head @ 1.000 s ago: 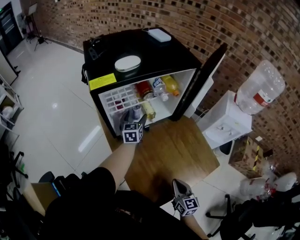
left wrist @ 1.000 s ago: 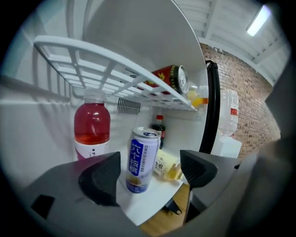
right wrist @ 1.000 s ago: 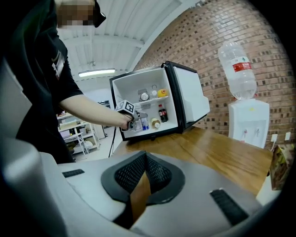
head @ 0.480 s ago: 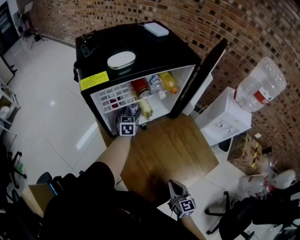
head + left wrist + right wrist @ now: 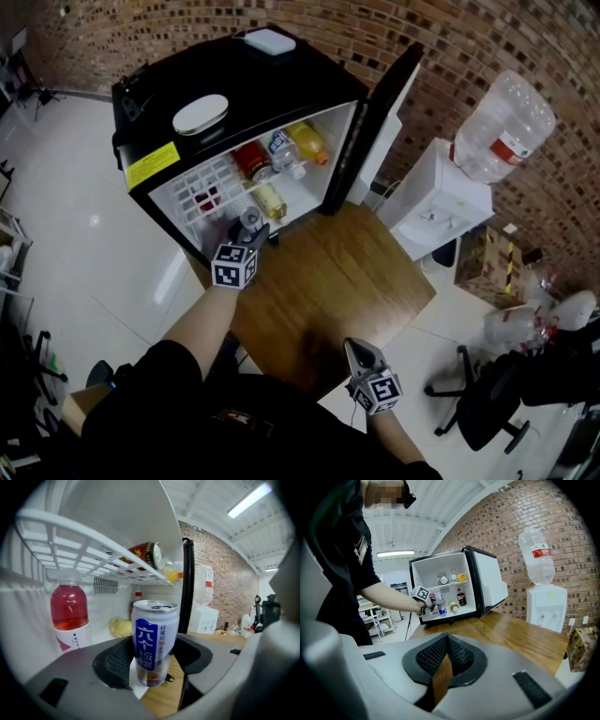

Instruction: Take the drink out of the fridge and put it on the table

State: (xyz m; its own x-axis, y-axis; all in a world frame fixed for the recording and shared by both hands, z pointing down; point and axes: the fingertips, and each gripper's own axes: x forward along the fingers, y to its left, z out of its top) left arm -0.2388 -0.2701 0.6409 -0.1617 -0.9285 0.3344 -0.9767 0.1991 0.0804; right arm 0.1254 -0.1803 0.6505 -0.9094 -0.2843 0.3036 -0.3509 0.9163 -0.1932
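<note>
Drink can (image 5: pixel 154 641) sits between the left gripper's (image 5: pixel 152 656) fingers, which have just closed onto it (right gripper's (image 5: pixel 446 641) fingers are pinched together, empty). The next move is likely to carry it from fridge (image 5: pixel 244 84) to table (image 5: pixel 328 291).

Strip light (image 5: pixel 248 499) shines bright overhead; fisheye warps edges, perhaps slightly soft

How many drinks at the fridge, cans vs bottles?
Cans: 2, blue-and-white can, red can
Bottles: 5, red-drink bottle, yellow bottle, clear bottle, orange bottle, dark cola bottle
Total: 7
</note>
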